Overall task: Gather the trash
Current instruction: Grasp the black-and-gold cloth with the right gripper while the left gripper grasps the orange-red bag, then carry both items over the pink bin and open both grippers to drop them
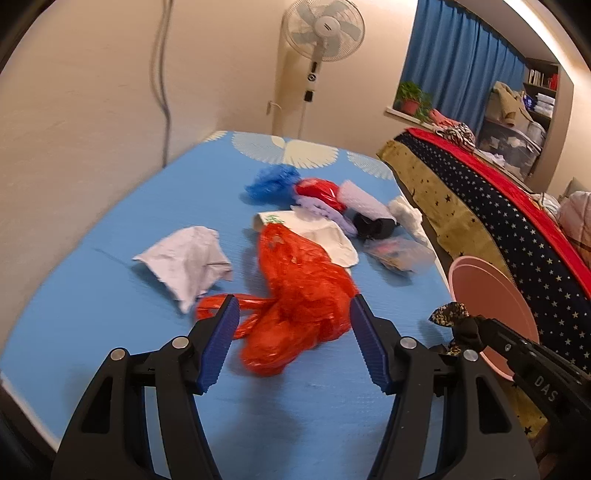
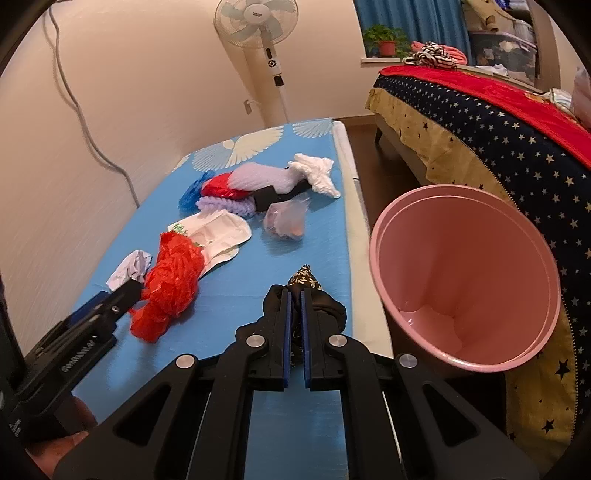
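My left gripper (image 1: 291, 306) is open, its fingers on either side of a crumpled red plastic bag (image 1: 299, 295) on the blue table (image 1: 92, 314). It also shows in the right wrist view (image 2: 122, 295) beside the same red bag (image 2: 170, 284). My right gripper (image 2: 294, 295) is shut on a black patterned wrapper (image 2: 304, 278), held above the table's right edge, left of the pink bin (image 2: 461, 273). The right gripper (image 1: 465, 325) with the wrapper (image 1: 448, 314) shows in front of the bin (image 1: 491, 288) in the left wrist view.
More trash lies on the table: crumpled white paper (image 1: 188, 258), a white paper wrapper (image 2: 218, 236), a blue bag (image 1: 271, 182), a small red bag (image 2: 218, 186), white tissue (image 2: 314, 173), a clear packet (image 2: 288, 221). A bed with a starry cover (image 2: 498, 122) stands right. A fan (image 2: 258, 22) stands behind.
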`<control>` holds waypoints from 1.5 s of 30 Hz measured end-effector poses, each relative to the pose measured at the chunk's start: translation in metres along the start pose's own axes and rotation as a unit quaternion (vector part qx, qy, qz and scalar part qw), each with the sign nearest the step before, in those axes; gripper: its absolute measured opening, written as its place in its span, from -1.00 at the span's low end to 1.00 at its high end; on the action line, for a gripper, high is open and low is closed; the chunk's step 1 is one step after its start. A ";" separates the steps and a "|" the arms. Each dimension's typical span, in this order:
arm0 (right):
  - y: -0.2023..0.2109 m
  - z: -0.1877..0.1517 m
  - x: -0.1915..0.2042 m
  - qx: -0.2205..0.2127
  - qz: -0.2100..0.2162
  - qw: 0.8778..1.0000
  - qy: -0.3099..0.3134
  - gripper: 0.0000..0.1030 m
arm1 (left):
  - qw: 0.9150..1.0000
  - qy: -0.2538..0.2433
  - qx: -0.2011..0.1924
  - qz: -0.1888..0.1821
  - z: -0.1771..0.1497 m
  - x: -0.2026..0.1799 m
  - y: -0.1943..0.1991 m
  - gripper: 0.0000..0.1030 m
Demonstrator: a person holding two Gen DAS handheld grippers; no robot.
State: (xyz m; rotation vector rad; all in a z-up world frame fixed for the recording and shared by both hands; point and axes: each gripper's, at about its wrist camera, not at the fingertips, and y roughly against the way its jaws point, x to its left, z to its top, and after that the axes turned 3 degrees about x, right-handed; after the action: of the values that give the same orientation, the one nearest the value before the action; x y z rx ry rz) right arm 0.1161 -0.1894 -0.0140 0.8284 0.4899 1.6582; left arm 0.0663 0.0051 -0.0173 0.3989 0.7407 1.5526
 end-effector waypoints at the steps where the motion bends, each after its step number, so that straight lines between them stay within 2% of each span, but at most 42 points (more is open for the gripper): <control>1: 0.000 0.001 -0.002 0.000 0.002 1.000 -0.004 -0.90 | 1.000 -0.002 0.005 -0.002 0.000 -0.002 -0.004 0.18; 6: 0.005 0.003 0.001 -0.010 0.000 1.000 0.003 -0.90 | 1.000 -0.006 0.011 -0.004 0.003 -0.010 -0.015 0.18; 8: 0.007 0.005 0.002 -0.014 -0.002 1.000 0.005 -0.90 | 1.000 -0.010 0.017 0.004 0.004 -0.011 -0.019 0.10; 11: 0.011 0.007 0.000 -0.021 -0.001 1.000 -0.001 -0.90 | 1.000 -0.009 0.026 0.011 0.005 -0.008 -0.022 -0.17; 12: 0.014 0.008 0.000 -0.025 -0.002 1.000 0.001 -0.90 | 1.000 -0.008 0.029 0.008 0.005 -0.007 -0.023 -0.41; 13: 0.016 0.009 0.000 -0.028 -0.003 1.000 0.002 -0.90 | 0.999 -0.008 0.032 0.006 0.005 -0.007 -0.023 -0.50; 19: 0.032 0.009 0.002 -0.048 -0.008 0.999 0.012 -0.90 | 1.000 -0.012 0.022 -0.012 0.004 -0.007 -0.007 -0.72; 35: 0.093 0.019 -0.001 -0.093 -0.027 0.995 0.020 -0.90 | 0.997 -0.045 -0.038 -0.058 0.003 -0.019 0.054 -0.73; 45: 0.130 0.033 -0.015 -0.109 -0.048 0.993 0.015 -0.90 | 0.988 -0.095 -0.065 -0.103 0.006 -0.050 0.076 -0.74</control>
State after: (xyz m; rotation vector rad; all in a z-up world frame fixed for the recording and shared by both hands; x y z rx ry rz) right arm 0.0550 -0.2404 0.0953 0.6109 0.3561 1.6044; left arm 0.0198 -0.0412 0.0463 0.3556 0.5117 1.3384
